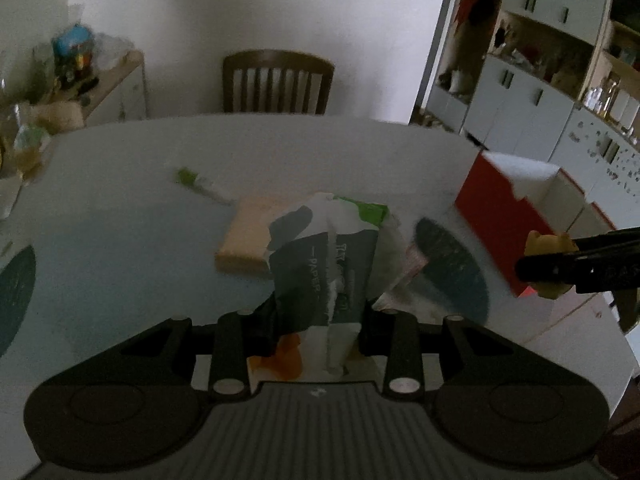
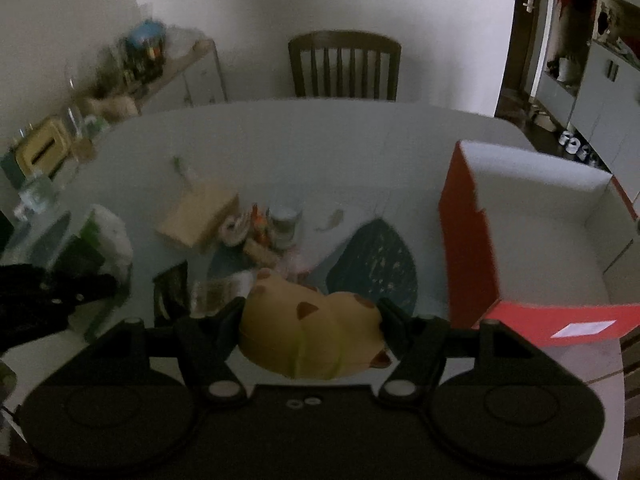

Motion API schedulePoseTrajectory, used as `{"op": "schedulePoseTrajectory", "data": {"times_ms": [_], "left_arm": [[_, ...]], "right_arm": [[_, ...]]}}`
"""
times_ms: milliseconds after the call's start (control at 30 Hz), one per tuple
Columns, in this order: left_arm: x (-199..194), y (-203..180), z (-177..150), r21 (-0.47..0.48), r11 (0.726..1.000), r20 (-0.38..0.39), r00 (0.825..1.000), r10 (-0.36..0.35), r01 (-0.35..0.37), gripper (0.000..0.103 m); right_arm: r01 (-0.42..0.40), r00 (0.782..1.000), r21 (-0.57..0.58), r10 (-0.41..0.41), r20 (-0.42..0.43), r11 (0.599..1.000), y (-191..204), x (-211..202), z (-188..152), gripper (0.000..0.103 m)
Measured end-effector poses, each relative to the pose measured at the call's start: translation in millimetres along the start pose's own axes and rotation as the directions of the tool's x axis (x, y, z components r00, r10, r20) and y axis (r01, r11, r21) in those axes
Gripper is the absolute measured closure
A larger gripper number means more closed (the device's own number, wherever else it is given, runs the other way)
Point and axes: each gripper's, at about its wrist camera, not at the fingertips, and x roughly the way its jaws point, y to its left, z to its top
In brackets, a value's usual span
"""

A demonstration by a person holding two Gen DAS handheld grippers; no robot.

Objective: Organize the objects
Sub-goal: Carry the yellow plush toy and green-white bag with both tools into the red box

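My left gripper point(image 1: 318, 312) is shut on a crumpled white, dark green and lime paper pack point(image 1: 332, 248) and holds it above the table point(image 1: 120, 248). The pack also shows in the right wrist view point(image 2: 100, 248). My right gripper point(image 2: 312, 312) is shut on a yellow plush toy point(image 2: 316, 332) with brown spots, held above the table beside the open red and white box point(image 2: 532, 216). In the left wrist view the toy point(image 1: 548, 244) and right gripper show at the right, in front of the box point(image 1: 504, 216).
On the table lie a tan wooden block point(image 2: 196, 216), a green-and-white tube point(image 1: 200, 182), a jar point(image 2: 286, 224), small snacks point(image 2: 256, 240) and dark leaf-shaped placemats point(image 2: 372, 264). A wooden chair point(image 2: 344, 64) stands behind the table. A cluttered side cabinet point(image 2: 160, 68) is at left, cupboards point(image 1: 540, 92) at right.
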Motion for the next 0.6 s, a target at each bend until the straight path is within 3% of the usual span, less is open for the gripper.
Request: {"op": "schedulePoseTrajectory", "data": {"times_ms": [267, 600], "left_arm": [[1.0, -74.6, 30.1, 0.019, 1.0, 0.057, 0.998, -0.023, 0.021, 0.069], [33.8, -182.0, 57.9, 0.095, 0.993, 0.052, 0.996, -0.071, 0.066, 0.069]], "right_arm": [[-0.039, 0.998, -0.012, 0.04, 0.053, 0.999, -49.9, -27.1, 20.5, 0.034], [-0.045, 0.993, -0.007, 0.046, 0.105, 0.999, -131.6, -43.2, 28.5, 0.034]]}}
